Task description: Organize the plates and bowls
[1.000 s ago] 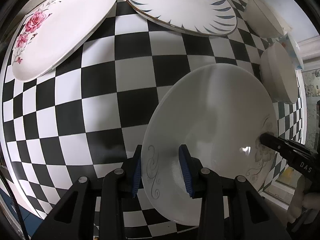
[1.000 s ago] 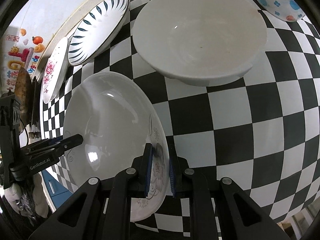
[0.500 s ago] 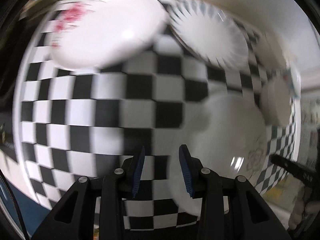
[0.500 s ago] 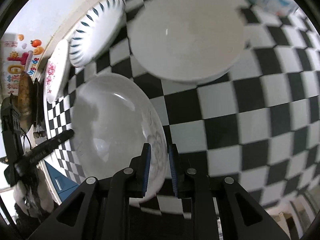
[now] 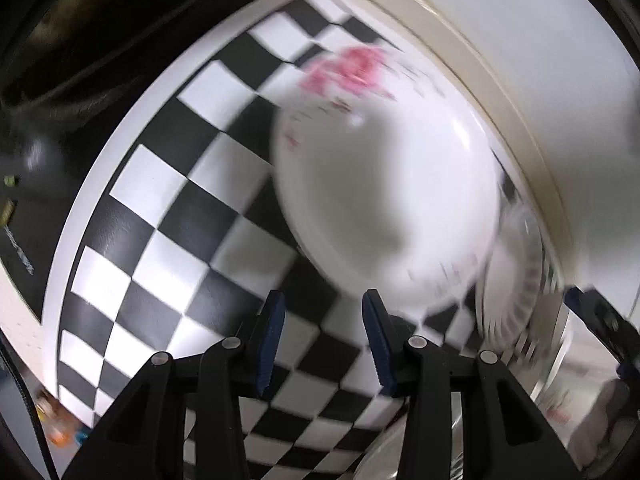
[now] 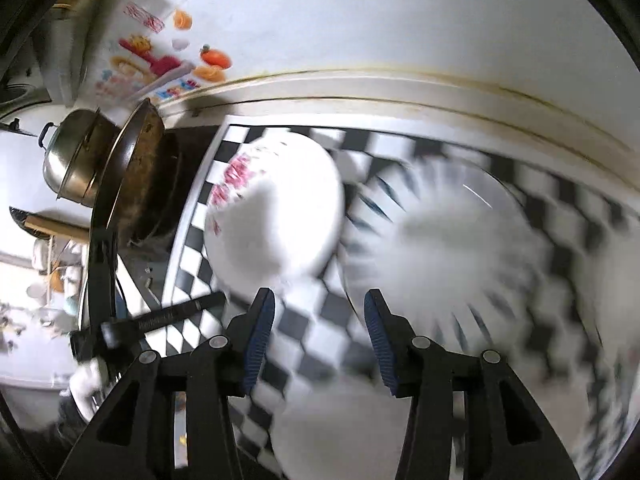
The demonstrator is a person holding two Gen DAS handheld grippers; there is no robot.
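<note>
Both grippers, left (image 5: 324, 338) and right (image 6: 318, 338), gape empty | between pickups | next: square up on near rim of pink-flower plate (image 5: 384, 200)

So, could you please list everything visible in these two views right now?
Flower plate: one, white with pink flowers, on the checked cloth near its left edge.
Striped plate: one, white with dark blue rim marks, blurred, right of the flower plate by the wall.
Checked cloth: one, black and white, covering the counter.
Pot: one, steel, lidded, left of the cloth.
Pan: one, dark and brownish, tilted beside the pot.
Stickers: several, red and orange, on the white wall.
Left hand-held gripper: one, black with blue pads, open, holding nothing.
Right hand-held gripper: one, black with blue pads, open, holding nothing.
</note>
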